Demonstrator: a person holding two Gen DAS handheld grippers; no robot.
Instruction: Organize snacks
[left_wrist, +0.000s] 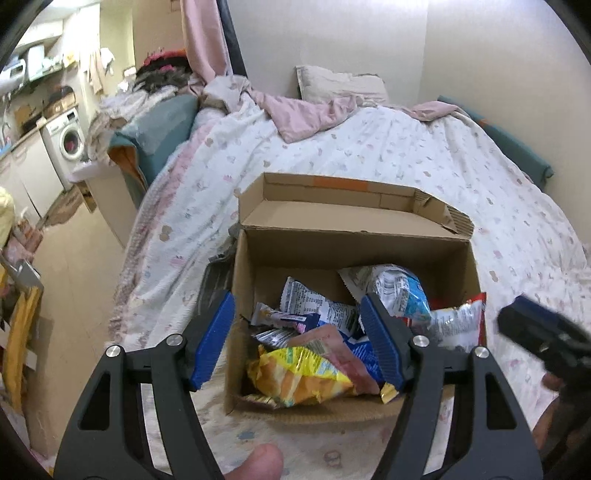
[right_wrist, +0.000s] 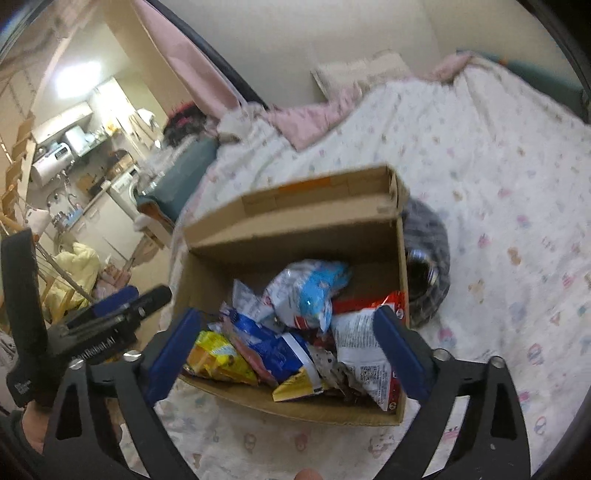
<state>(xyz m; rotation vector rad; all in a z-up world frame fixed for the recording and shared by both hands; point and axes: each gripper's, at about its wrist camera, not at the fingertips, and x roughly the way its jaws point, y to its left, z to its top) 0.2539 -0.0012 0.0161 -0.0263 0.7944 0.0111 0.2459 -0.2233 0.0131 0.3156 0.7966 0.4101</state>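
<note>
An open cardboard box (left_wrist: 354, 236) (right_wrist: 295, 236) sits on the bed, holding several snack packets. Among them are a yellow packet (left_wrist: 295, 376) (right_wrist: 214, 354), a blue-and-white bag (left_wrist: 402, 295) (right_wrist: 310, 291), a red-and-white bag (left_wrist: 458, 321) (right_wrist: 362, 343) and a pink packet (left_wrist: 332, 343). My left gripper (left_wrist: 297, 306) hovers open above the box's left half, nothing between its blue pads. My right gripper (right_wrist: 288, 314) stands wide open above the box, its jaws empty. Each gripper shows in the other's view: the right (left_wrist: 535, 325) at the box's right, the left (right_wrist: 147, 295) at its left.
The box rests on a white patterned quilt (left_wrist: 443, 177) with a pink blanket (left_wrist: 306, 118) and pillow (left_wrist: 340, 83) behind. A dark striped item (right_wrist: 428, 258) lies against the box's right side. Left of the bed are the floor, cabinets and a washing machine (left_wrist: 70, 140).
</note>
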